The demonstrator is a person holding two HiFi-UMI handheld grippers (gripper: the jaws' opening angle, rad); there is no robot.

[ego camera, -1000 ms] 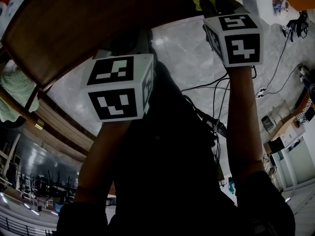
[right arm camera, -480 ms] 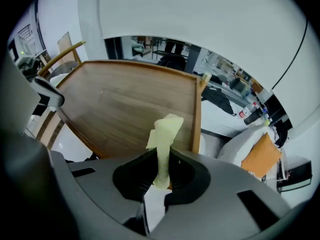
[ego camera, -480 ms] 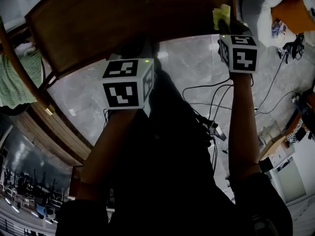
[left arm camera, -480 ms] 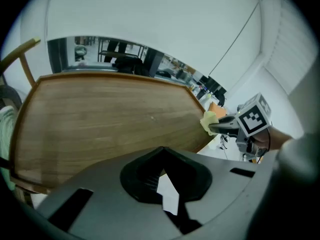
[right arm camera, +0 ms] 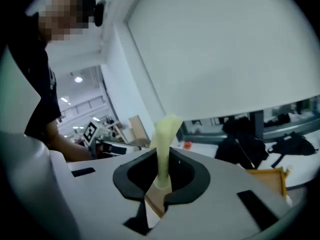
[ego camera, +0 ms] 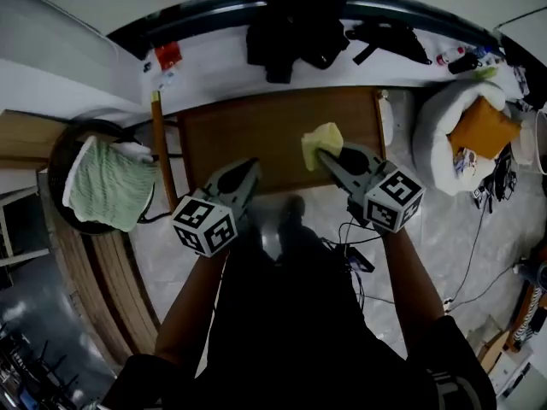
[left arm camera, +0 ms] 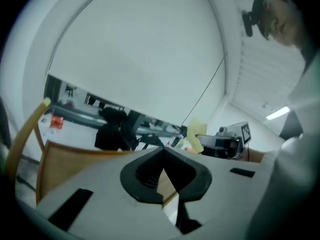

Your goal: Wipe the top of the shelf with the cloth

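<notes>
– Over the near edge of the shelf [ego camera: 256, 131], right of its middle: that's where you've got the cloth [ego camera: 320, 141]. Most of the brown top lies bare to its left and beyond it, towards the far edge.

– And my tongs?

– Your right gripper [ego camera: 325, 155] is closed on the cloth. The yellow strip is pinched between the jaws and stands straight out past the tips, its long axis running away from you along the jaws' own line. Your left gripper [ego camera: 250, 167] hangs at the same near edge, left of the middle, jaws together on nothing.

– Is the cloth on the wood yet?

– That can't be told. It sits over the top, but no view shows whether it touches.

– So which way next?

– Your right hand is the one to work with. I'd judge you need to tip the cloth down flat, then sweep left and outward across the bare wood.
</notes>
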